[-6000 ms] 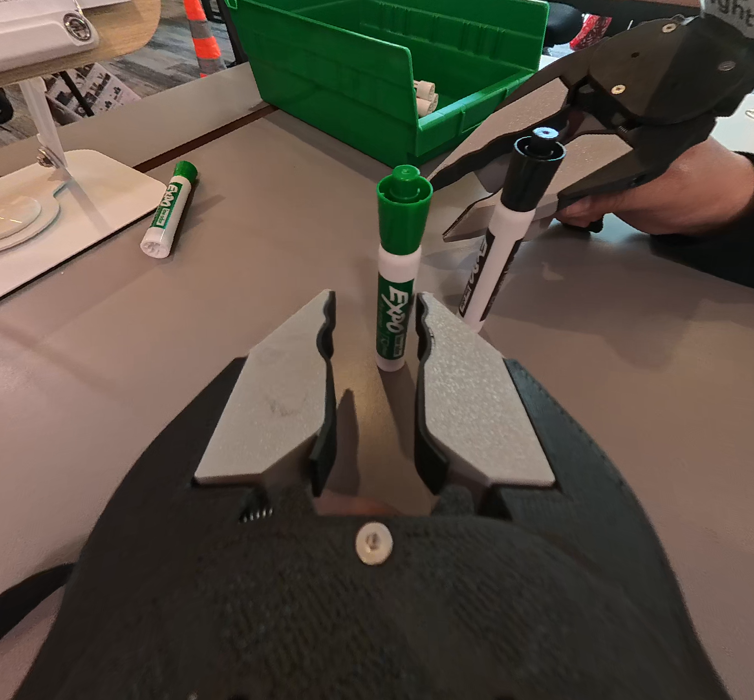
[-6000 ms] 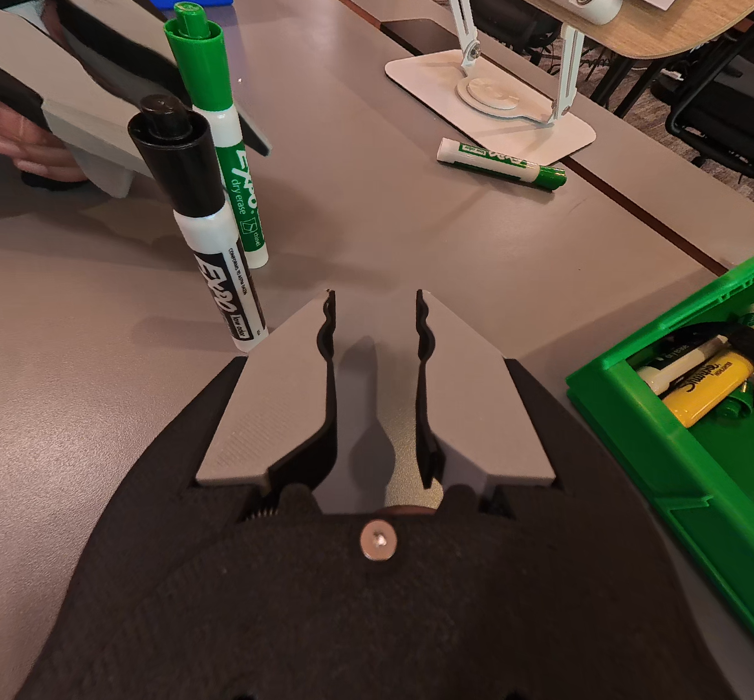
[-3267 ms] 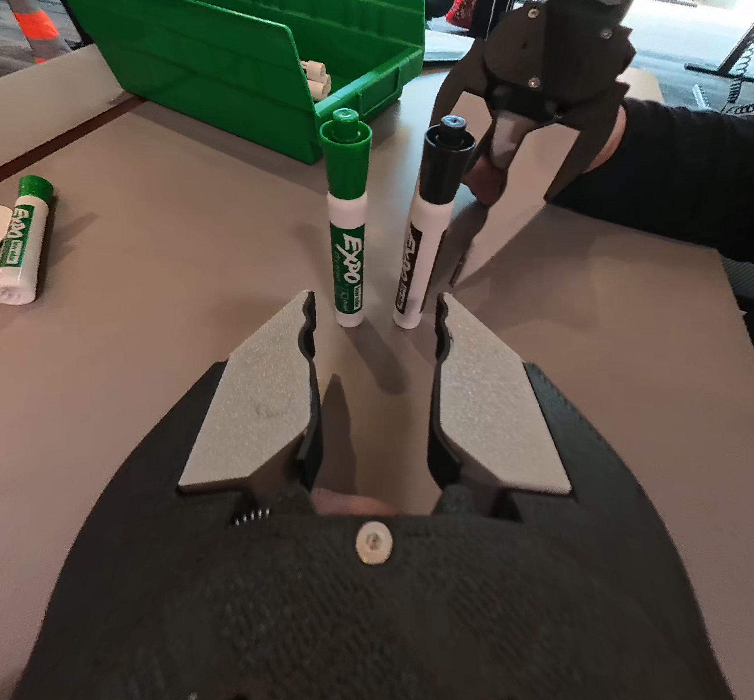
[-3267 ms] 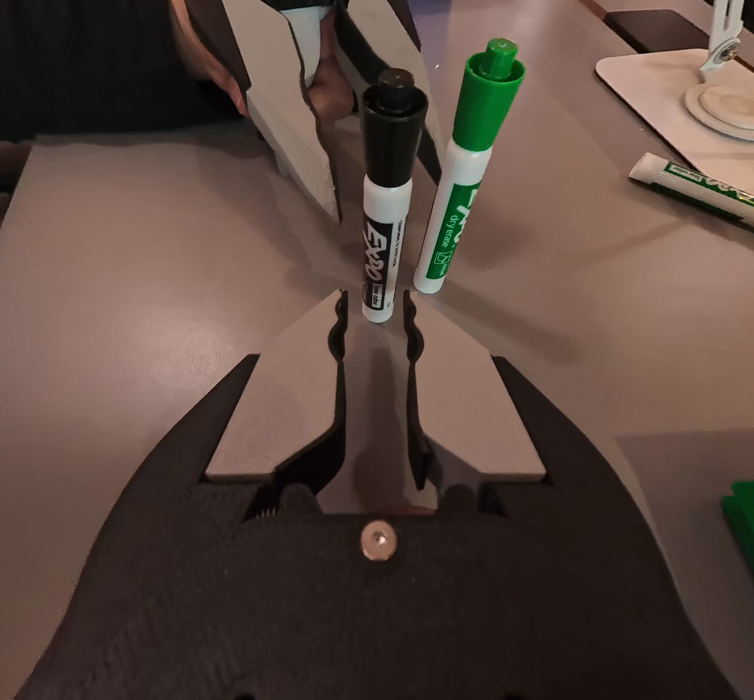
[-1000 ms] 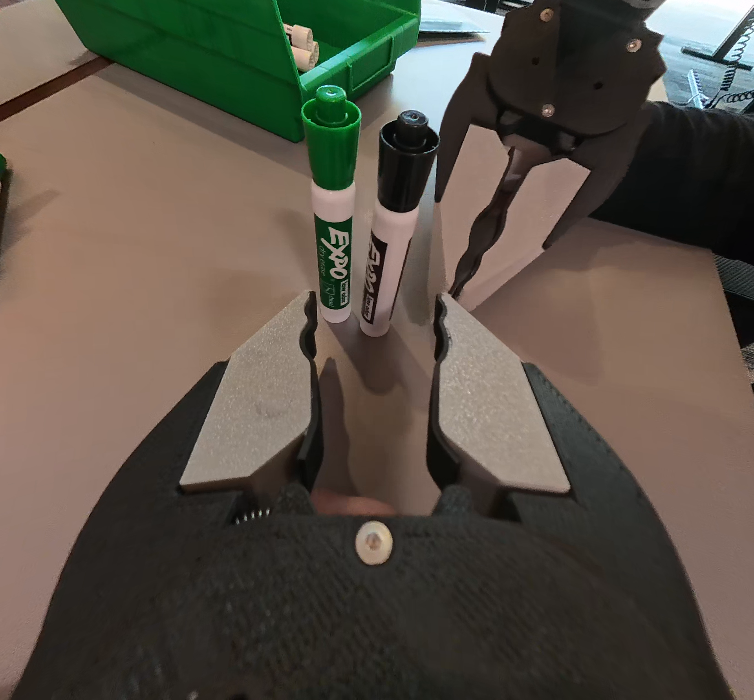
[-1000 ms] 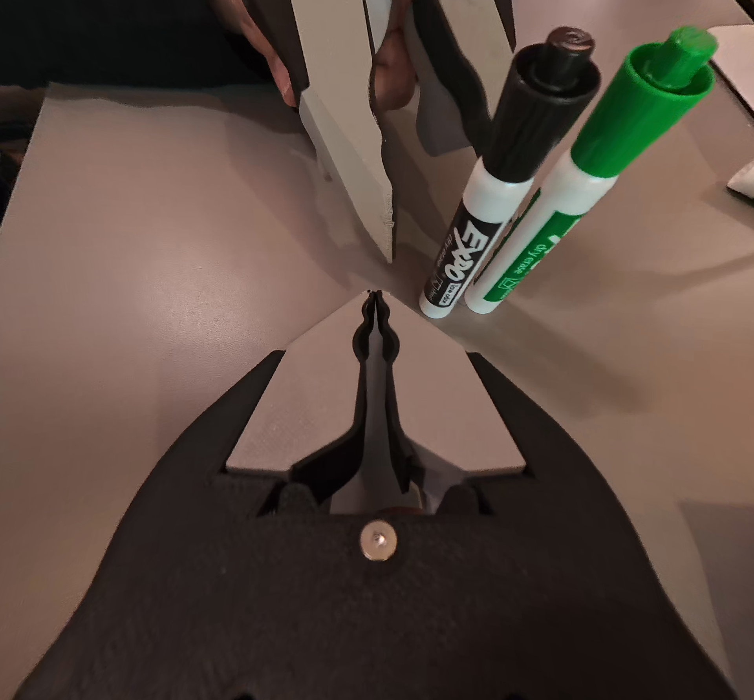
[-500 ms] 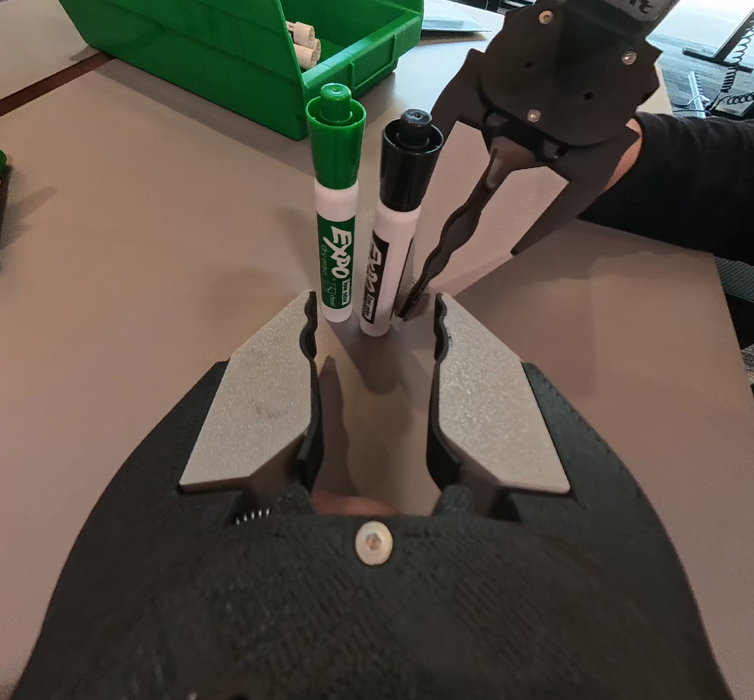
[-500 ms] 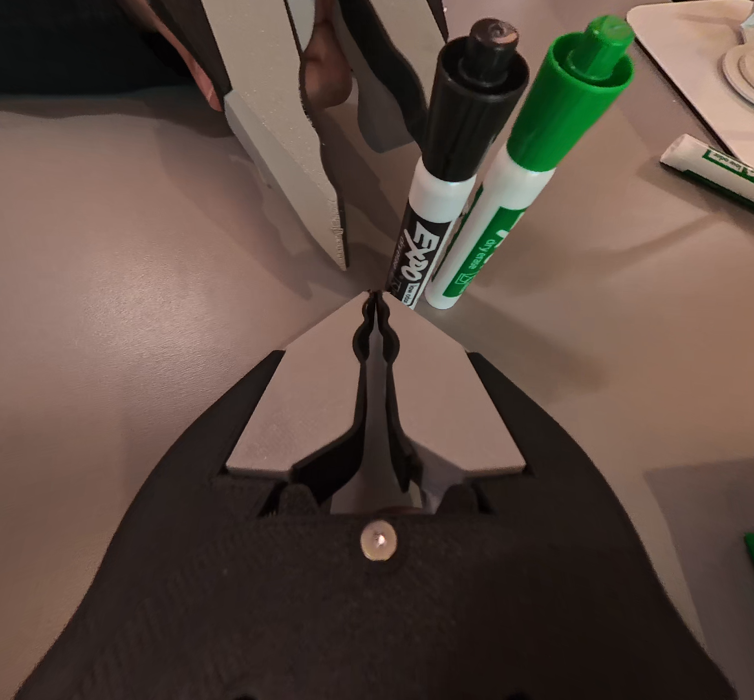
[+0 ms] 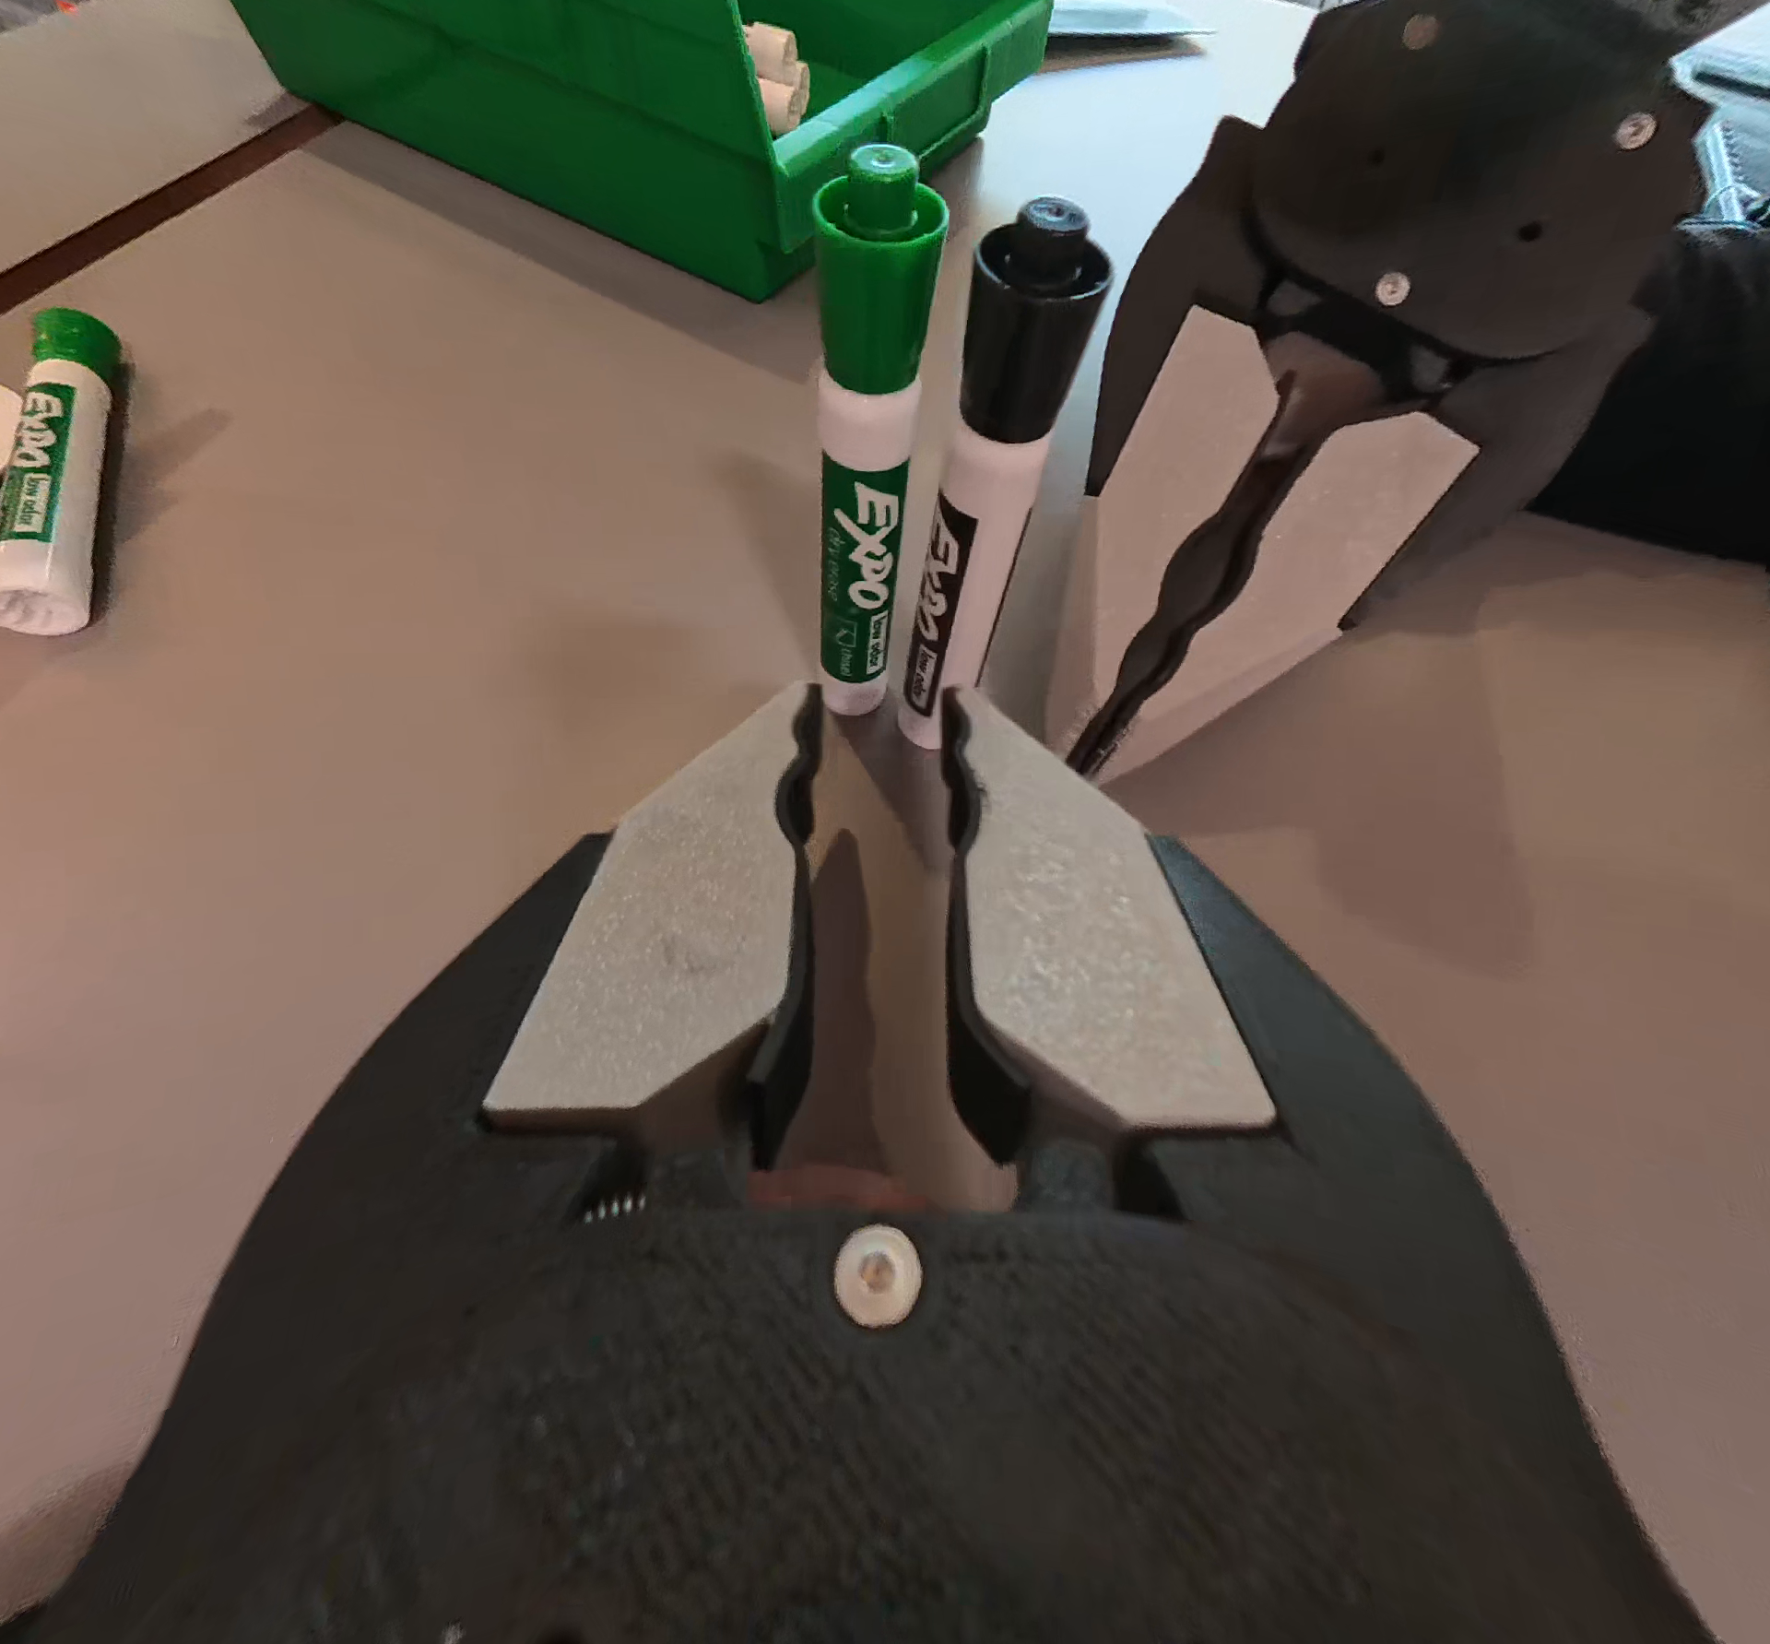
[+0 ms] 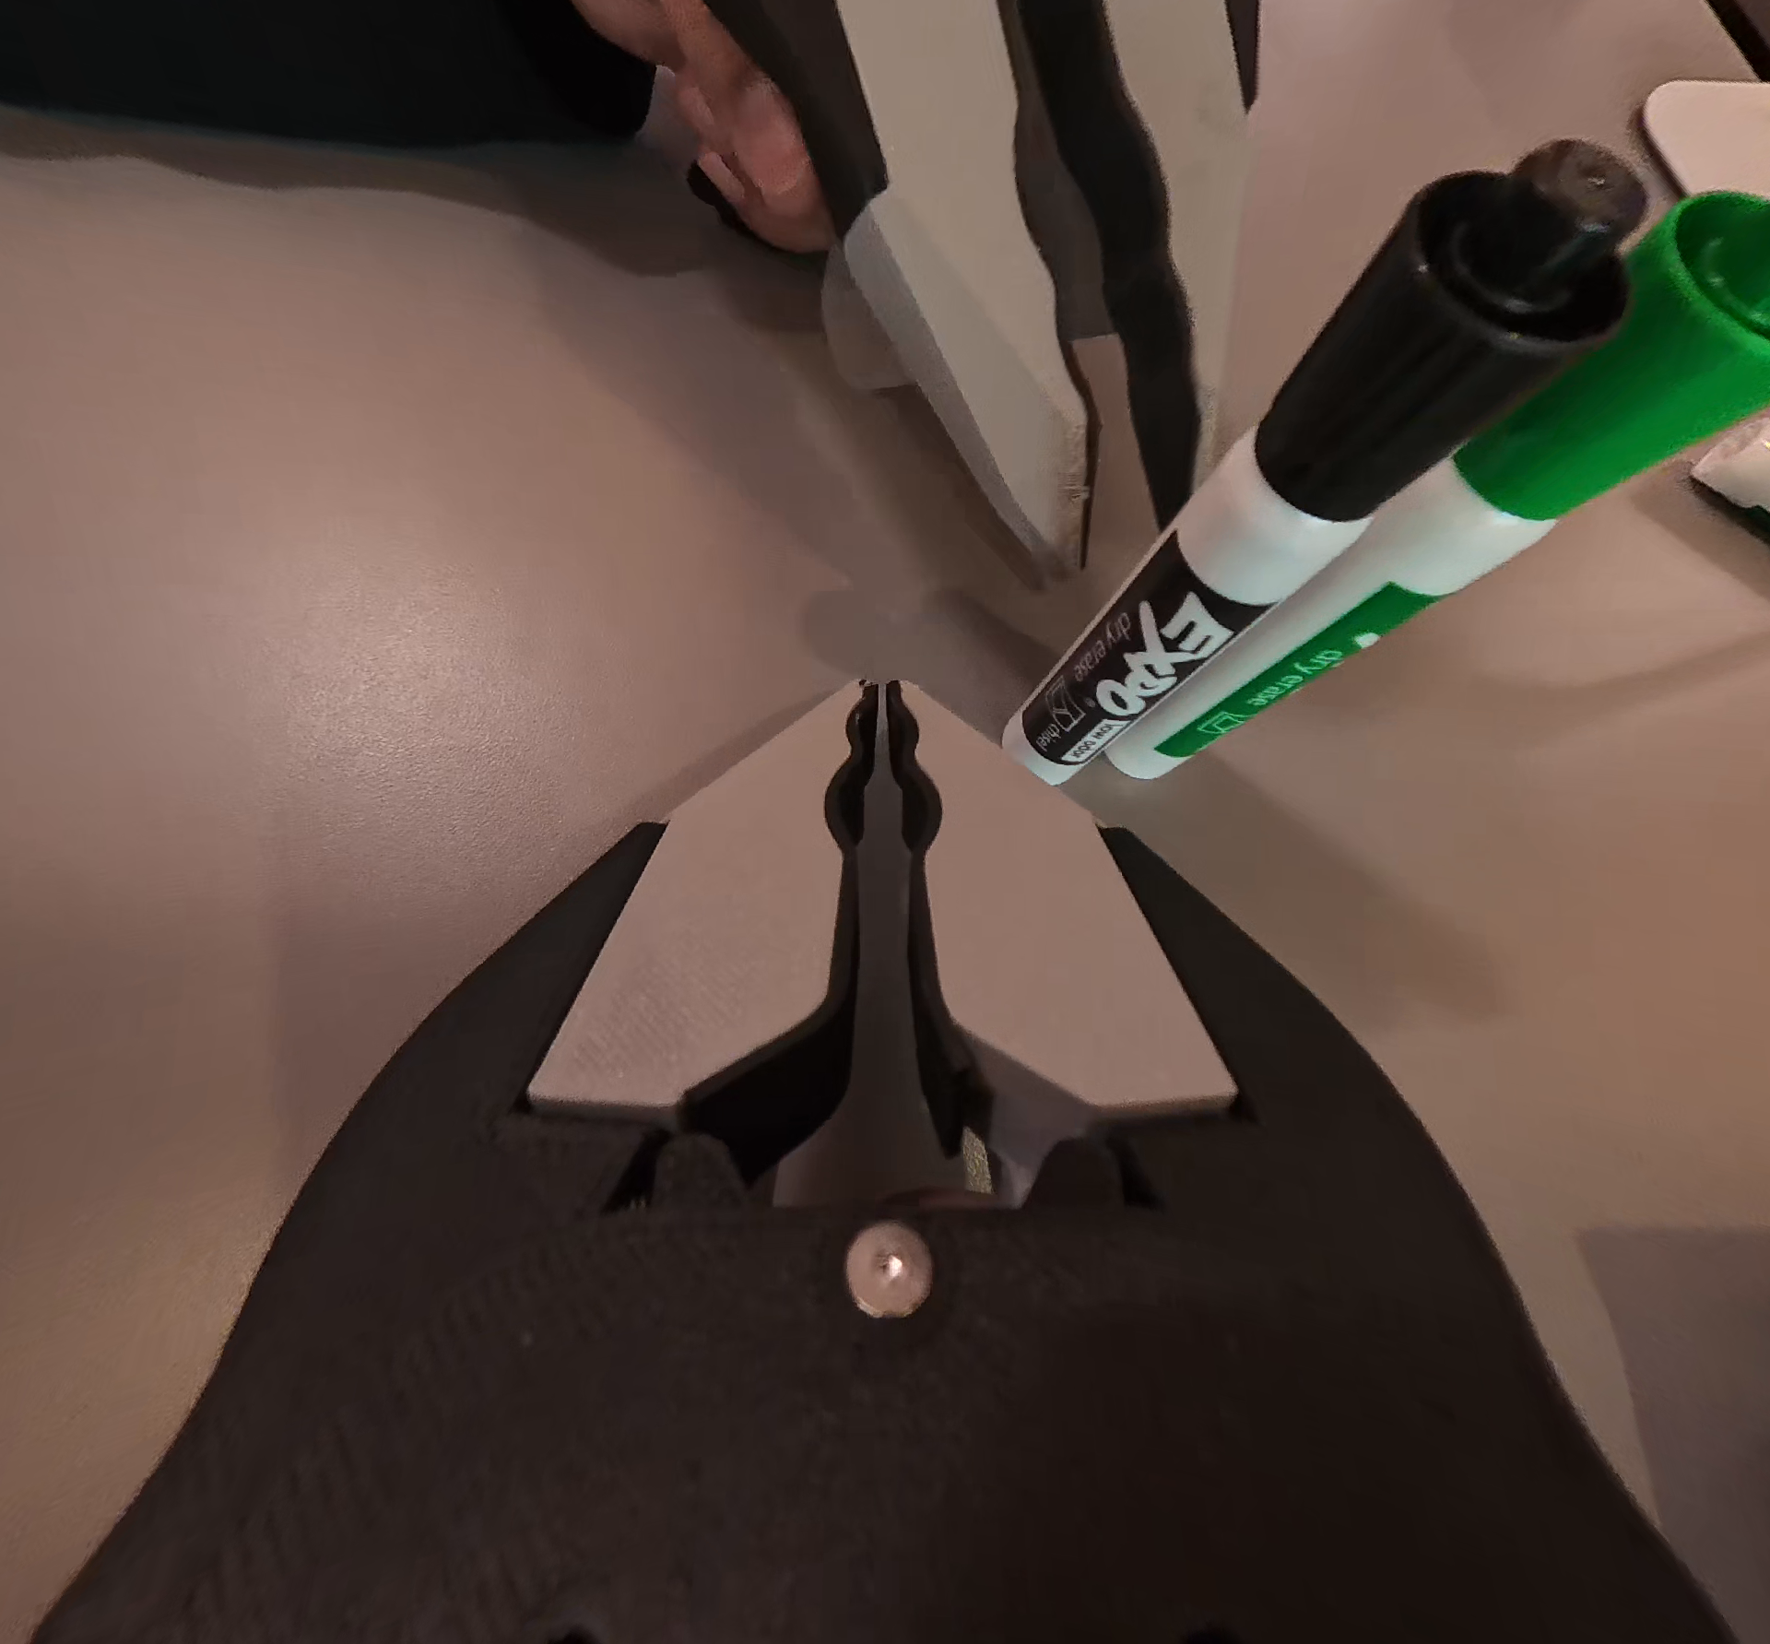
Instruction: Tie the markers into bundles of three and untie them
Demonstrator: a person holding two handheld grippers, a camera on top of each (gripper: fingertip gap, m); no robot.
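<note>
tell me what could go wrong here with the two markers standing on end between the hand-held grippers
The green marker and black marker stand unsupported on their ends, so a nudge from the left hand-held gripper, whose open fingers sit at their bases, could topple them. The shut right hand-held gripper beside them could also knock the black one.

I get soft, dim indoor light w/ a pale sheen on the table (image 10: pixel 316 669). Short marker shadows, strong fisheye bend at edges; far gripper (image 9: pixel 1101 750) looks slightly motion-blurred, I think.
</note>
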